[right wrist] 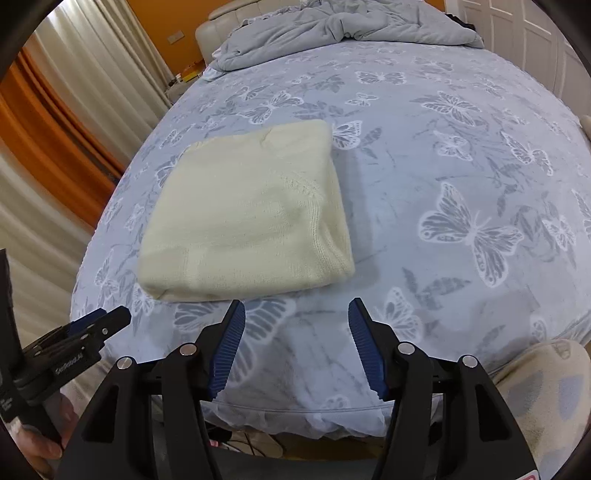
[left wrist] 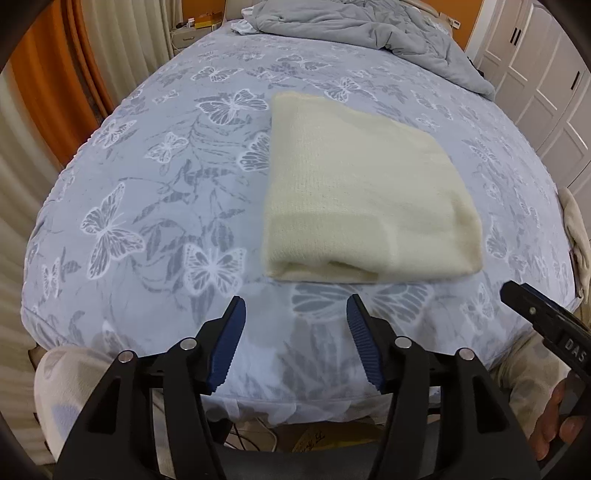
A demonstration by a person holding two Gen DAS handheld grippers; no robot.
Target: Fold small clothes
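Bed: a wide mattress under a pale blue butterfly-print sheet [left wrist: 147,184] fills both views, serving as the folding surface.
Duvet: rumpled grey quilt [left wrist: 369,29], pushed to the top of frame (out of the way).
Garment: cream knitted top [left wrist: 362,192], folded into a neat rectangle, lies mid-frame, apparently finished.
Left gripper [left wrist: 295,317]: fingers wide, empty, just short of its near edge.
Right gripper [right wrist: 295,317]: likewise wide, holding nothing.

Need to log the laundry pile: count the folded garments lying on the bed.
1. A cream knit garment, folded into a thick rectangle, lies on the butterfly bedspread just beyond both open claws. A pale cloth hangs at the bed's right edge, unfolded; the crumpled grey duvet could hide more.
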